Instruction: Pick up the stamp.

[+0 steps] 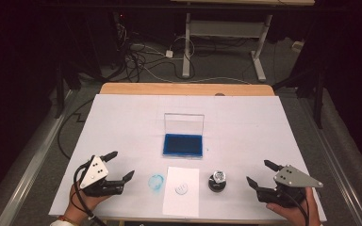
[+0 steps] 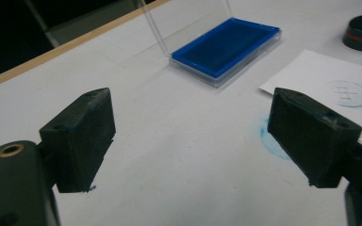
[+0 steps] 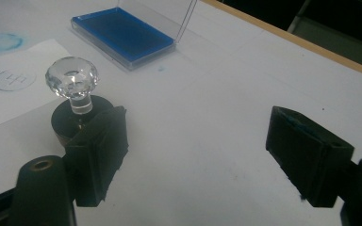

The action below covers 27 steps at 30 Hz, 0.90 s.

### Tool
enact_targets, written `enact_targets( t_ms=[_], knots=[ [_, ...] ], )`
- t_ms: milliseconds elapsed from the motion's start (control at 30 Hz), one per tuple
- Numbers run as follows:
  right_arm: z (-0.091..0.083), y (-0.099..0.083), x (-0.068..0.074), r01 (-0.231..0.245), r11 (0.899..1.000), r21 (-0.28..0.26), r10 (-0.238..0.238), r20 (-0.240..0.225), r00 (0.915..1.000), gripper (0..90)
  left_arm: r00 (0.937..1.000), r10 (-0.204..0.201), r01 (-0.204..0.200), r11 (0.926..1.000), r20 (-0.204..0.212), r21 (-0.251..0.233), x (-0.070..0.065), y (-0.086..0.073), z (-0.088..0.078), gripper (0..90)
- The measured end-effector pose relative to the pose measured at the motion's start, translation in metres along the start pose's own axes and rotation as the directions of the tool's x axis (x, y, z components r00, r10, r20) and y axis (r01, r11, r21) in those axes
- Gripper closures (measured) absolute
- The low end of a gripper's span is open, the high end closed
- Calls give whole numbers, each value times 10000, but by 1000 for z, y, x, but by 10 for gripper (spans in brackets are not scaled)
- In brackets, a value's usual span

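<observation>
Two hand-held grippers rest on a white-covered desk (image 1: 122, 117), the left gripper (image 1: 114, 165) and right gripper (image 1: 260, 172) both spread wide and empty. Between them stand a crystal-knobbed stamp (image 1: 218, 180), a stamped paper sheet (image 1: 181, 190) and an open blue ink pad (image 1: 183, 144). The stamped mark's design is too small to read.

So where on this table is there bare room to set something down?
Free: both wide strips flanking the open ink pad, and the band behind its lid to the wooden edge. Crowded: the near-centre row of blue smudge, paper sheet and stamp, between both grippers.

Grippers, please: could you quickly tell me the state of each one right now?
Left gripper: open, holding nothing.
Right gripper: open, holding nothing, beside the stamp.
</observation>
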State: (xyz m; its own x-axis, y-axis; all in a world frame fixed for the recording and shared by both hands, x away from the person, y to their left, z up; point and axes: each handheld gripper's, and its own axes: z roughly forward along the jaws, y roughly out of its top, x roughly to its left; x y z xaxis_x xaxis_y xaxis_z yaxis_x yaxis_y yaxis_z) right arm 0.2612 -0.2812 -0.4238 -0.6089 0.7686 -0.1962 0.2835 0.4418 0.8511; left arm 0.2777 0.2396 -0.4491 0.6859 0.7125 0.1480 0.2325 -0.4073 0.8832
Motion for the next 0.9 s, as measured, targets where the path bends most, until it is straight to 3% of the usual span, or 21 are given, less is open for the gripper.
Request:
enact_targets(
  t_ms=[133,233,267,333,400,467,800,867,900],
  knots=[
    [1,-2,-2,-42,10000,79,41,39,10000,221,10000,-67,64,9988,62,491,0,0,4,48],
    [1,-2,-1,-66,10000,66,66,93,9999,221,9992,84,-119,9955,378,941,-1,0,8,67],
    [1,-1,-2,-50,10000,67,49,127,9999,221,9986,126,-174,9953,507,955,-1,0,8,133],
    [2,0,-3,-17,10000,39,17,136,9999,221,9975,277,-323,9969,650,715,-3,0,5,113],
    [2,0,-2,-52,10000,67,51,151,9999,221,9998,127,-141,9970,184,767,-4,2,4,135],
    [2,-1,-2,-68,9999,124,66,137,9999,221,10000,-93,93,9980,-4,631,-4,3,2,146],
    [1,-1,-2,-57,9999,131,55,151,9999,222,9997,233,-233,9995,1,223,-3,6,-5,154],
    [2,-1,-2,-12,9999,160,10,105,9999,222,9999,141,-141,9992,3,366,-4,5,-4,155],
    [2,-1,-2,-15,9998,190,14,80,10000,222,9996,292,-291,9990,-27,352,-3,5,-4,155]
  ],
)
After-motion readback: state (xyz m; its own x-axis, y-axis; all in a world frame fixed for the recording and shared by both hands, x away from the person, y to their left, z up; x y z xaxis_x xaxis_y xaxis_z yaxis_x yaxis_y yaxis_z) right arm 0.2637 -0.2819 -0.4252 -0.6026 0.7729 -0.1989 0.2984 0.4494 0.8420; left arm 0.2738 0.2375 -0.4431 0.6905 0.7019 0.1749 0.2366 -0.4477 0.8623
